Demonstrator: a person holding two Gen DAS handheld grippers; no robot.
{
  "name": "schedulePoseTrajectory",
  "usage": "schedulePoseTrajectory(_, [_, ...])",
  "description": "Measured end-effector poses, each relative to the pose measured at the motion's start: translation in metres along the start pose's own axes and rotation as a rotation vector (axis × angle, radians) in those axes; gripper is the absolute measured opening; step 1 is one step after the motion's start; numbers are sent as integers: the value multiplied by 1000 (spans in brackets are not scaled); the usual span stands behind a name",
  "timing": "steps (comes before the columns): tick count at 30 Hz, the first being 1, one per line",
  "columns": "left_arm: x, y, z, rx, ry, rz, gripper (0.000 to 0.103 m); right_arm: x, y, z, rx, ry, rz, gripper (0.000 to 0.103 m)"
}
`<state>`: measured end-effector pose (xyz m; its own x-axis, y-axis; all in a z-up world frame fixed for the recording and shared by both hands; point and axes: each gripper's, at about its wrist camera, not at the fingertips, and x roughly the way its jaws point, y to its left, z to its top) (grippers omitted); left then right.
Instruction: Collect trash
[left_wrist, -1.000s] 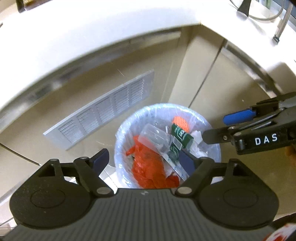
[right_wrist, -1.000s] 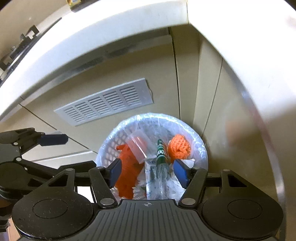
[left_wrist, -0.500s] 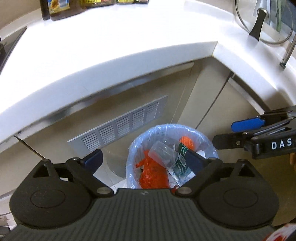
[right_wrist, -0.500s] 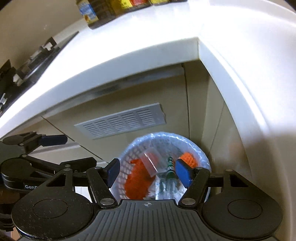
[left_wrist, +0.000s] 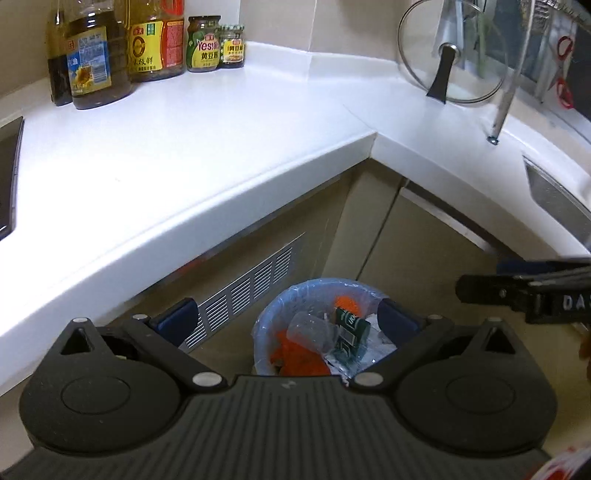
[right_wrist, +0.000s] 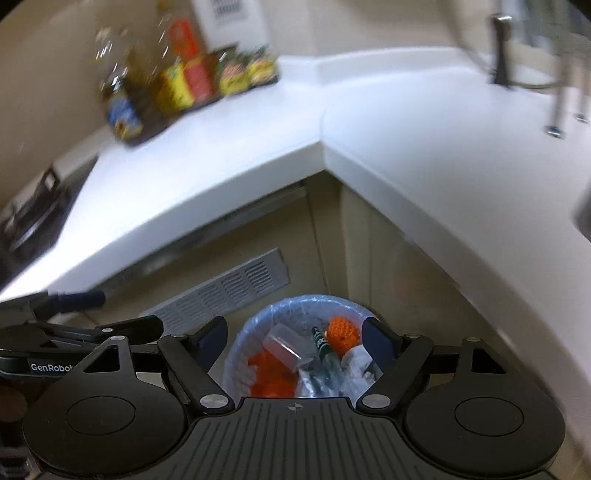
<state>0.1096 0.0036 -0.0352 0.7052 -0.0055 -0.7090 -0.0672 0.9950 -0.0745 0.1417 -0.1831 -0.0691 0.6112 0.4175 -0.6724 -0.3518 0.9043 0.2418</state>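
Looking down at the bin (left_wrist: 317, 325) on the floor under the counter (left_wrist: 192, 155) corner, trash already inside. Both my left gripper (left_wrist: 286, 319) and right gripper (right_wrist: 295, 338) just spread wide with nothing between the jaws. I reckon the drop's done; next I'd scan the counter for leftovers.

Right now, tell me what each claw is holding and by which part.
Nothing is held. The left claw and right claw have just been opening and stand empty above the trash bin, where the trash already lies.

The left gripper (left_wrist: 288, 321) tilts downward, jaws spread wide and empty. The right gripper (right_wrist: 295, 338) likewise; both have just been opening.
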Motion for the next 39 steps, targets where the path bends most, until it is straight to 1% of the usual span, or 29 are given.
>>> schedulePoseTrajectory(2, [-9, 2, -2, -7, 4, -2, 102, -16, 5, -10, 55, -15, -48, 83])
schedulePoseTrajectory(4, [-20, 1, -6, -9, -3, -13, 102, -27, 7, -15, 95, -15, -66, 83])
schedulePoseTrajectory(8, [-37, 0, -8, -15, -15, -30, 102, -48, 7, -15, 90, -31, -98, 84])
schedulePoseTrajectory(13, [-46, -3, -2, -25, -35, -16, 102, -57, 3, -11, 84, -49, -95, 84])
schedulePoseTrajectory(17, [-49, -11, 7, -53, -49, 11, 102, -60, 4, -4, 33, -57, -94, 84])
schedulePoseTrajectory(19, [-53, -17, 11, -45, -58, 17, 102, -60, 5, -1, 3, -60, -88, 84])
schedulePoseTrajectory(22, [-56, -24, 14, -21, -48, 35, 102, -61, 5, 1, -27, -75, -91, 84])
schedulePoseTrajectory(26, [-61, -26, 16, -35, -55, 51, 102, -60, 3, 3, -24, -95, -77, 85])
schedulePoseTrajectory(29, [-65, -25, 19, -48, -62, 82, 102, -62, 3, 5, -21, -95, -73, 85])
schedulePoseTrajectory(39, [-70, -23, 21, -48, -77, 86, 102, -68, 7, 9, -11, -119, -86, 85])
